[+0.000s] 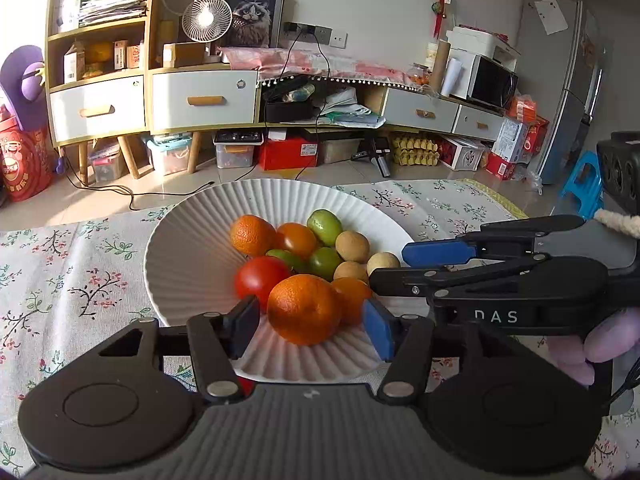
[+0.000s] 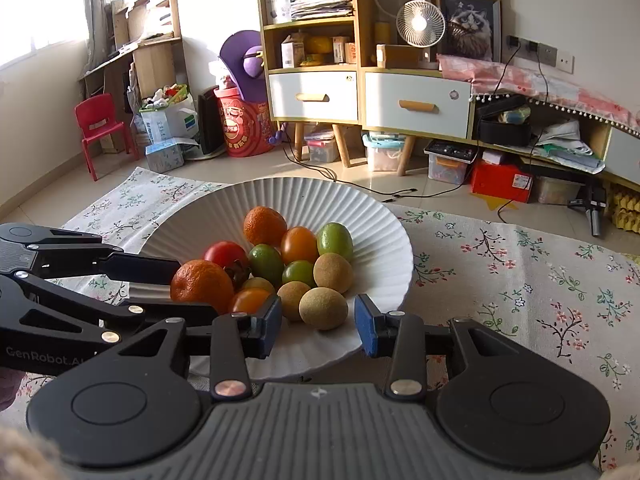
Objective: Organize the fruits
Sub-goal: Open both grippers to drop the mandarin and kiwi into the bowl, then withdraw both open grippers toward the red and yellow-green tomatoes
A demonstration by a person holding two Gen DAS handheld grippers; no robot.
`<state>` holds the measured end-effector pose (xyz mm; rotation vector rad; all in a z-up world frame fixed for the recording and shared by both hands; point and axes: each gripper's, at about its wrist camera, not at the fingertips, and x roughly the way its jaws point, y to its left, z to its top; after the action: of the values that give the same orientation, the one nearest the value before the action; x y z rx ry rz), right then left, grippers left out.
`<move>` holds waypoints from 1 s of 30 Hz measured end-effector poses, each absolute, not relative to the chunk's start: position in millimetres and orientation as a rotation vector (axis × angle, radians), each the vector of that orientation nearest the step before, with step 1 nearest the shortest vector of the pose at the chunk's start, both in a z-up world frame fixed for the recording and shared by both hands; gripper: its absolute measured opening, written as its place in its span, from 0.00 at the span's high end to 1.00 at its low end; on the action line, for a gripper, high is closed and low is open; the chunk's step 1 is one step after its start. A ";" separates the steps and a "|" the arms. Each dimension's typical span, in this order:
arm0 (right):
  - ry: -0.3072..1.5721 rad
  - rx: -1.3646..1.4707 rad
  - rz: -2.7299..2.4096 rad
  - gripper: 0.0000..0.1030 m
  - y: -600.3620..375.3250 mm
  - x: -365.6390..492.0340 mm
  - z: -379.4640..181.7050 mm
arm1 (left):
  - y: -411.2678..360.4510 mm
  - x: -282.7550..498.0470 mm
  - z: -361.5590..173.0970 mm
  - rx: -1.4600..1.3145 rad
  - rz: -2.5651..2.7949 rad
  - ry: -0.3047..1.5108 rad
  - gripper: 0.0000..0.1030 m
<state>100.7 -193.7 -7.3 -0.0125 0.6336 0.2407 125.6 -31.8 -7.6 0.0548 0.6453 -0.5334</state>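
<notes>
Nearest the left gripper (image 1: 312, 330), a large orange (image 1: 304, 308) sits between released jaws at the white plate's (image 2: 240, 208) near rim. Closing could nudge the piled fruit off it. Right gripper (image 2: 318, 330), jaws released too, flanks a brown fruit (image 2: 323, 308).

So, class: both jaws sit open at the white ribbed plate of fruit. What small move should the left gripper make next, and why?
Probably close the left gripper on the large orange mandarin: it sits between the open jaws at the near side of the white ribbed plate, with neither pad clearly touching it yet.
</notes>
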 end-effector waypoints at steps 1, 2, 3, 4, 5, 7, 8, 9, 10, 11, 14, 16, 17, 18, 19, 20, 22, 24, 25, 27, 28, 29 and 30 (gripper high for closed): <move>0.634 -0.012 0.240 0.62 -193.3 100.3 -6.6 | -32.3 125.8 -6.2 0.054 -0.531 0.643 0.46; 0.633 -0.011 0.239 0.59 -193.0 99.5 -5.3 | -32.4 125.3 -4.5 0.051 -0.527 0.643 0.44; 0.634 -0.011 0.238 0.56 -192.5 98.9 -3.4 | -32.3 124.5 -2.3 0.049 -0.525 0.641 0.43; 0.633 -0.014 0.239 0.54 -192.1 97.8 -1.4 | -32.0 123.3 -0.5 0.050 -0.523 0.638 0.41; 0.629 -0.020 0.239 0.51 -191.6 96.2 1.0 | -31.1 120.6 0.9 0.054 -0.519 0.633 0.38; 0.615 -0.024 0.235 0.46 -191.0 91.8 5.4 | -28.7 116.5 3.9 0.063 -0.515 0.627 0.37; 0.610 -0.019 0.232 0.43 -191.6 89.6 6.9 | -27.2 114.5 4.9 0.066 -0.513 0.627 0.36; 0.608 -0.014 0.229 0.41 -192.1 87.6 7.6 | -25.5 112.4 5.8 0.070 -0.509 0.628 0.35; 0.610 -0.006 0.223 0.41 -192.5 86.0 7.5 | -23.5 109.9 7.0 0.076 -0.501 0.628 0.32; 0.616 -0.002 0.216 0.40 -193.1 84.5 7.0 | -20.9 106.9 8.3 0.079 -0.495 0.625 0.31; 0.628 -0.004 0.191 0.36 -191.7 78.9 6.7 | -10.7 99.3 11.6 0.077 -0.476 0.628 0.26; 0.627 0.002 0.180 0.32 -191.0 72.9 8.8 | -2.9 93.8 13.4 0.066 -0.466 0.631 0.25; 0.628 0.007 0.178 0.30 -190.5 69.7 9.9 | 0.3 91.7 13.5 0.065 -0.462 0.635 0.23; 0.629 0.010 0.177 0.28 -189.6 67.1 11.3 | 3.4 89.7 13.6 0.067 -0.453 0.639 0.22; 0.629 0.012 0.177 0.27 -188.8 64.4 12.9 | 6.6 87.2 13.8 0.071 -0.440 0.639 0.19; 0.628 0.011 0.176 0.24 -187.3 61.2 14.3 | 9.3 85.2 14.2 0.074 -0.431 0.638 0.18; 0.625 0.007 0.179 0.21 -184.0 54.6 16.2 | 15.3 79.7 14.8 0.078 -0.417 0.642 0.17; 0.622 0.008 0.185 0.18 -180.1 47.9 17.0 | 20.6 75.6 15.9 0.080 -0.408 0.649 0.17; 0.621 0.011 0.187 0.17 -178.5 45.9 17.3 | 23.0 73.7 16.5 0.084 -0.403 0.652 0.17; 0.619 0.026 0.189 0.14 -175.3 39.1 16.3 | 26.7 70.1 18.3 0.096 -0.394 0.654 0.16; 0.618 0.038 0.186 0.13 -174.2 35.6 15.2 | 30.8 66.2 19.2 0.106 -0.388 0.648 0.13; 0.618 0.048 0.185 0.13 -173.1 33.4 14.2 | 33.4 63.4 19.8 0.111 -0.379 0.640 0.09; 0.618 0.056 0.186 0.12 -171.9 30.9 12.8 | 35.7 61.2 19.9 0.112 -0.372 0.632 0.08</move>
<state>30.9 -171.9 12.8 0.0562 0.6185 0.1864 61.2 35.7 19.9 0.1117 0.6325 -0.3720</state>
